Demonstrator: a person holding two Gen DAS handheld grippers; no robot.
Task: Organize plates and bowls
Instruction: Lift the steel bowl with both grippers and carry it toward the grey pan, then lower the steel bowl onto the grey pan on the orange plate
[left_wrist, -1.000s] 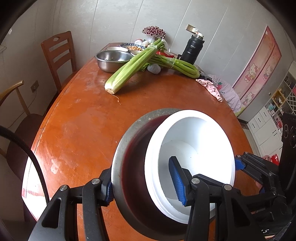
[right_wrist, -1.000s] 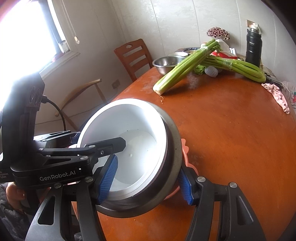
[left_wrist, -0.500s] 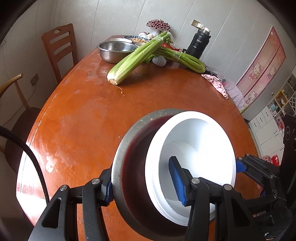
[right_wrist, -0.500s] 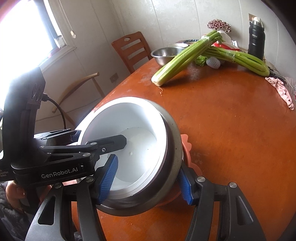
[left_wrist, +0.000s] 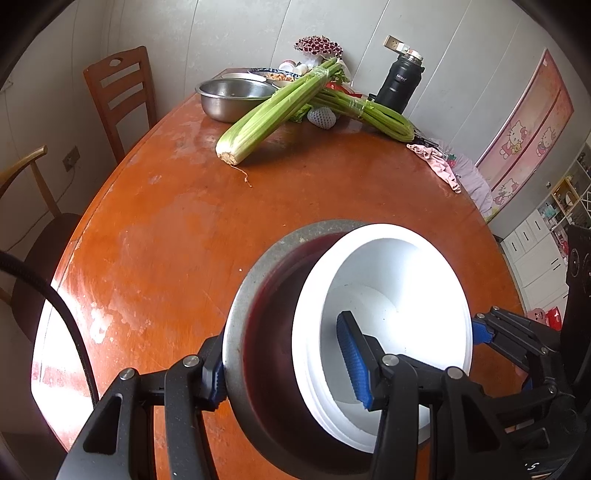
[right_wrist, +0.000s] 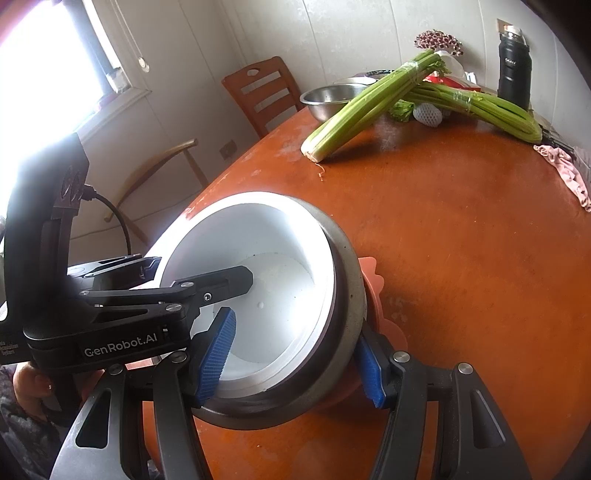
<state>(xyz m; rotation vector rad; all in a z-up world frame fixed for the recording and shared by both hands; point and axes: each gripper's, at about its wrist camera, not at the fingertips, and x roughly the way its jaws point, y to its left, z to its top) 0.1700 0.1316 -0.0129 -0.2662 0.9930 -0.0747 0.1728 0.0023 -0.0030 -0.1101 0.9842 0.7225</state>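
An orange wooden table (left_wrist: 177, 236) is filling both views, with celery bunches (left_wrist: 273, 110) and a steel basin (left_wrist: 232, 96) lying toward the upper centre of the frame. Low in the frame, a grey metal bowl (left_wrist: 240, 302) is nesting a white bowl (left_wrist: 399, 273) above a pink scalloped plate (right_wrist: 373, 280). The left gripper (left_wrist: 284, 362) and right gripper (right_wrist: 291, 354) are each clamping the stacked bowls' walls, one blue pad inside, one outside.
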